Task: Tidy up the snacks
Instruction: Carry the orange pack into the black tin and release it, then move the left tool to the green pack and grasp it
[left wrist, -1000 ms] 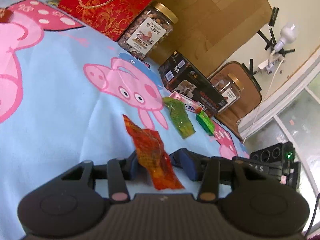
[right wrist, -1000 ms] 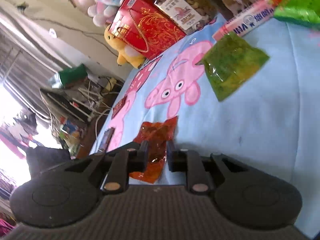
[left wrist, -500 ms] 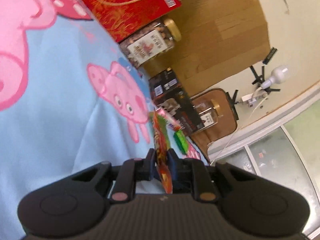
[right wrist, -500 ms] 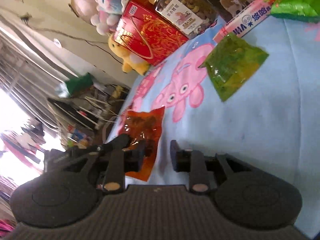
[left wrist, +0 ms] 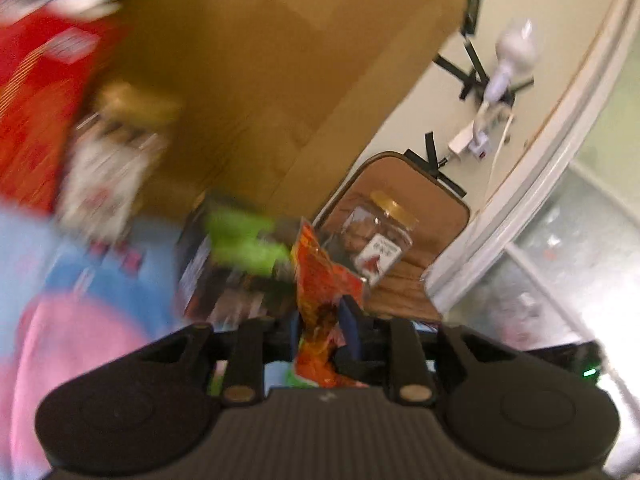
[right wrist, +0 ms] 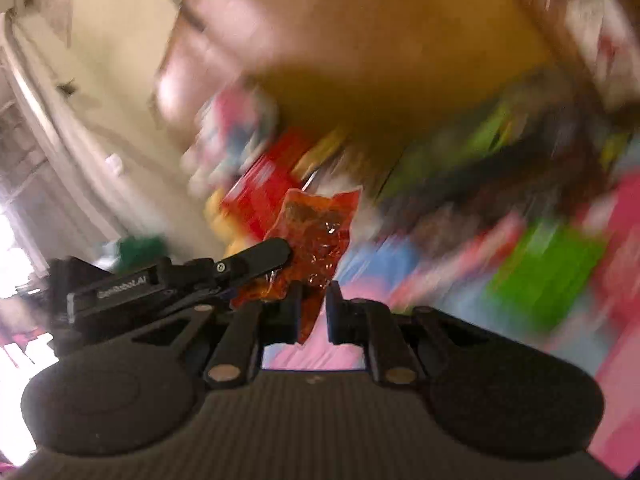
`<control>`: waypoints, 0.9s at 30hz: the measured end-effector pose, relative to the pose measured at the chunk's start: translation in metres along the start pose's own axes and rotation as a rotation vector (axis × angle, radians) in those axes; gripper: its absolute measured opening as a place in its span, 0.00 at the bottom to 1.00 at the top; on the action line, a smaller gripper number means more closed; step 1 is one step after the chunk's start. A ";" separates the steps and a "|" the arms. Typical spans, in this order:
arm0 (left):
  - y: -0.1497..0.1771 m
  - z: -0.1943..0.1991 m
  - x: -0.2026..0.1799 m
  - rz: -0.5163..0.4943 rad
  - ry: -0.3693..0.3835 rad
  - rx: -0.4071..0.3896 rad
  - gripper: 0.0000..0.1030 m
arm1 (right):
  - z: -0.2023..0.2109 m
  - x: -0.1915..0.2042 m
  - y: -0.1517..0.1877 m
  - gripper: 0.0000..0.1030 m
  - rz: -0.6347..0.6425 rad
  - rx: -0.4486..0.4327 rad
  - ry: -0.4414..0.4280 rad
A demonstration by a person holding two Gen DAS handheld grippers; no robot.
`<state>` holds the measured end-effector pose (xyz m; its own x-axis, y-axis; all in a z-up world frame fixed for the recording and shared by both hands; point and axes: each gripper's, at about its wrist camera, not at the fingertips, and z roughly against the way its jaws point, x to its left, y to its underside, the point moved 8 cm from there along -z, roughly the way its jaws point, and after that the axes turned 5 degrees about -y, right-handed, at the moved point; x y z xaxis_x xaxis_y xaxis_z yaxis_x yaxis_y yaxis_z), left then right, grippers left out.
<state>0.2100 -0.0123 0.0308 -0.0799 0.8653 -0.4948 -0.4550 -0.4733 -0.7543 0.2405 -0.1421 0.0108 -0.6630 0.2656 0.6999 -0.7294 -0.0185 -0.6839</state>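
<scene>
My left gripper (left wrist: 320, 316) is shut on an orange-red snack packet (left wrist: 320, 280) and holds it upright in the air. In the right wrist view the same packet (right wrist: 316, 228) hangs in front of my right gripper (right wrist: 314, 304), whose jaws stand a little apart with the packet's lower tip between them; the left gripper (right wrist: 256, 260) pinches the packet from the left. Green snack packets (right wrist: 544, 272) lie blurred on the pink-and-blue cartoon blanket (right wrist: 400, 264).
A big cardboard box (left wrist: 280, 80) stands behind. A red gift bag (left wrist: 32, 112), a nut jar (left wrist: 108, 172), a black box (left wrist: 216, 276) and a second jar (left wrist: 376, 240) line the back. Both views are motion-blurred.
The left gripper shut on the orange-red packet and lifted it off the blanket. Both grippers swung up fast and the right gripper came up under the packet.
</scene>
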 end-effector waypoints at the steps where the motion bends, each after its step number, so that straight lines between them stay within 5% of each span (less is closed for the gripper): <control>1: -0.008 -0.015 -0.004 -0.020 -0.016 -0.002 0.23 | -0.001 -0.008 -0.016 0.14 0.018 -0.019 0.031; 6: -0.034 -0.086 -0.011 -0.133 -0.167 0.013 0.38 | -0.023 -0.048 -0.072 0.14 0.069 -0.034 0.148; 10: -0.029 -0.114 -0.004 -0.224 -0.333 0.031 0.48 | -0.044 -0.070 -0.077 0.17 0.102 0.015 0.232; 13: -0.027 -0.113 -0.003 -0.275 -0.434 0.008 0.64 | -0.043 -0.072 -0.071 0.28 0.188 0.014 0.299; 15: -0.028 -0.101 -0.006 -0.312 -0.496 -0.039 0.97 | -0.034 -0.068 -0.070 0.40 0.233 -0.022 0.326; 17: -0.028 -0.080 -0.012 -0.354 -0.558 -0.082 0.96 | -0.017 -0.064 -0.068 0.39 0.256 -0.065 0.326; 22: 0.020 -0.019 -0.020 -0.282 -0.357 -0.059 0.96 | 0.034 -0.064 -0.035 0.46 0.219 -0.068 0.251; 27: 0.079 -0.010 -0.011 -0.166 -0.284 0.074 0.88 | 0.023 -0.103 -0.016 0.54 0.178 0.026 0.367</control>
<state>0.1836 -0.0607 -0.0282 -0.2387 0.9459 -0.2200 -0.5450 -0.3180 -0.7758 0.3166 -0.1912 -0.0459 -0.6786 0.5824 0.4476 -0.6156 -0.1185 -0.7791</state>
